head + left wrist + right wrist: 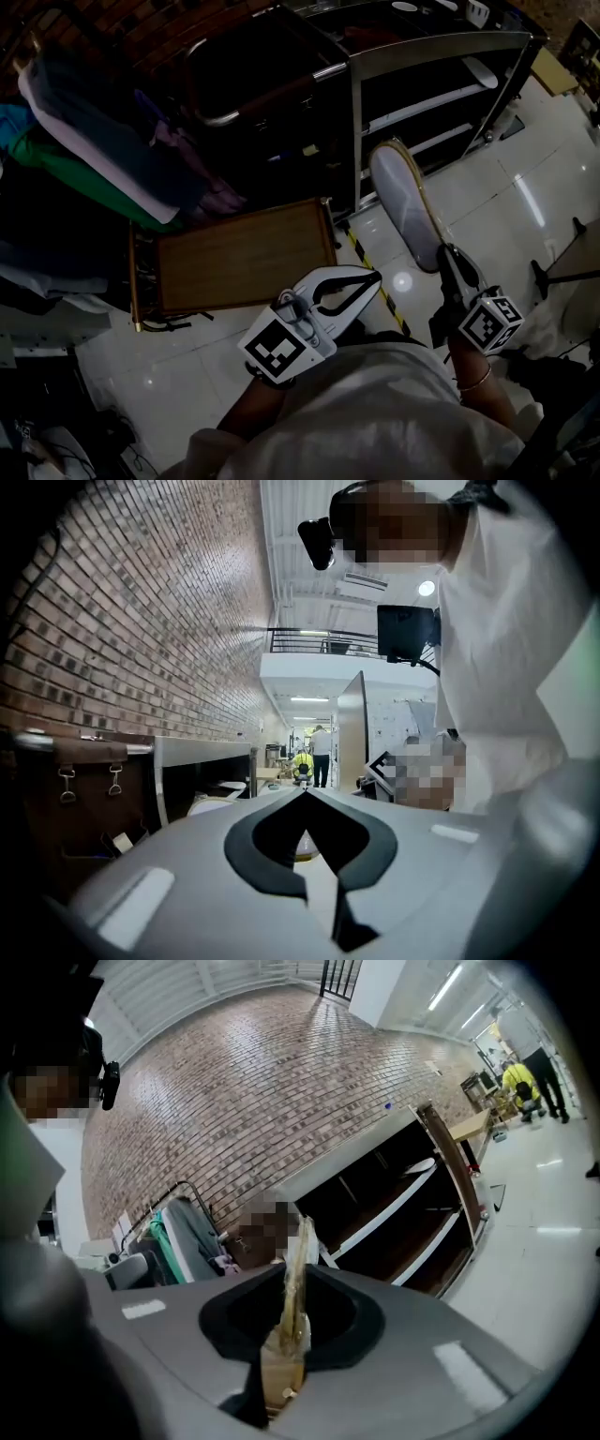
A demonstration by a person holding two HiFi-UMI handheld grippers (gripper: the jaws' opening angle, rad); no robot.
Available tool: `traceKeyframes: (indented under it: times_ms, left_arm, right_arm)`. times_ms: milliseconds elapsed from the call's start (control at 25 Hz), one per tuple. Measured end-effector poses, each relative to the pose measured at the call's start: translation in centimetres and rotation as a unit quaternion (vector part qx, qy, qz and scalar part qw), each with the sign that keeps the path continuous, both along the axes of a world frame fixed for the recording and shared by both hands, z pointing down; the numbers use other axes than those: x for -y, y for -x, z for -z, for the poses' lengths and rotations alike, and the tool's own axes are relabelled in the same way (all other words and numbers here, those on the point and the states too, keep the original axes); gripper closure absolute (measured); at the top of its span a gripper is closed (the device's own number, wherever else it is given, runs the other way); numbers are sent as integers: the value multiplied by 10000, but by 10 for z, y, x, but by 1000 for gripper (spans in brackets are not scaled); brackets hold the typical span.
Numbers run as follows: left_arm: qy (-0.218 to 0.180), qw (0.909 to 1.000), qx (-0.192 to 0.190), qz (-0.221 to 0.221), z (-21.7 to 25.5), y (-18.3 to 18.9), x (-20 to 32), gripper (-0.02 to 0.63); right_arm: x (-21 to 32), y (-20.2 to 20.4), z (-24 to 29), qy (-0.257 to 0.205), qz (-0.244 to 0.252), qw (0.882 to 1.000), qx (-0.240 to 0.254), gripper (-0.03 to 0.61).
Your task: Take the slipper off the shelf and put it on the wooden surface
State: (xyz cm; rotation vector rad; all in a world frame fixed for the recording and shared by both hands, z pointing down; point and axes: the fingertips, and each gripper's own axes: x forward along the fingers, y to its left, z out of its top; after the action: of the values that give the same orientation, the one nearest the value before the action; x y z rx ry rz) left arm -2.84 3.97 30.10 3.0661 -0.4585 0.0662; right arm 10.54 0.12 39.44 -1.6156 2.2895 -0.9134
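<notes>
- We have the right gripper (444,253) clamped tight on the slipper (401,197), its jaws pinching one end of it.
- In the right gripper view we see the slipper (298,1274) edge-on, a thin tan-rimmed strip standing up between the pressed-together jaws.
- The slipper is off the shelf (431,49) and in the air over the glossy white floor (525,197). It is long and pale, and its far end points toward the shelf's lower boards.
- The wooden surface (246,255) lies to the slipper's left, a brown rectangular top set against the dark rack. The slipper is near its right edge but not touching it.
- Our left gripper (373,276) hangs low in front of the body, jaw tips meeting and nothing between them. The left gripper view shows the same, the tips (306,795) together with only open air in the loop behind them.
- A strip of yellow-and-black tape (360,249) runs along the floor between the wooden surface and the slipper.
- A pile of clothes (94,159) in green, white and dark blue sits to the far left.
</notes>
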Motion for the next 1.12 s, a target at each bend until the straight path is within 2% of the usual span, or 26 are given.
traceKeyframes:
  times_ms: [80,160,280,360,440,560,720,800,960,1120]
  left_arm:
    - [225,9994,-99,243,-2,8,-12,621]
    - [447,9977,-39,498,-9,17,-26,621]
    - [830,9937,133,746,-30,22,-49,621]
    - [978,9909,17,921,-41,22,-58,621]
    - [1084,9867,-175,1200,-46,27,-71,621]
    - [1287,9803,-217,1484,-51,45,-96,621]
    - [1281,9785,-124,1608,-53,79,-105,621]
    - [1206,9781,-224,1679,-46,96,-102,621]
    - [939,9828,-277,1566,-38,138,-104,621]
    - [1033,9844,-64,1423,-49,208,-103,621]
  right_arm:
    - [-12,6,5,-46,142,9998,115,520]
    - [-28,11,7,-49,303,9993,202,520]
    - [-51,11,0,-140,610,9980,35,520]
    - [-63,12,-14,-182,768,9968,81,518]
    - [-79,22,-35,-50,935,9951,305,518]
    - [-109,49,-63,291,1129,9915,571,518]
    - [-117,91,-61,226,1543,9830,972,515]
    - [-107,110,-58,182,1633,9807,1058,517]
    - [-78,164,-80,402,1506,9804,1204,517]
    - [-44,242,-121,758,1165,9817,1299,517]
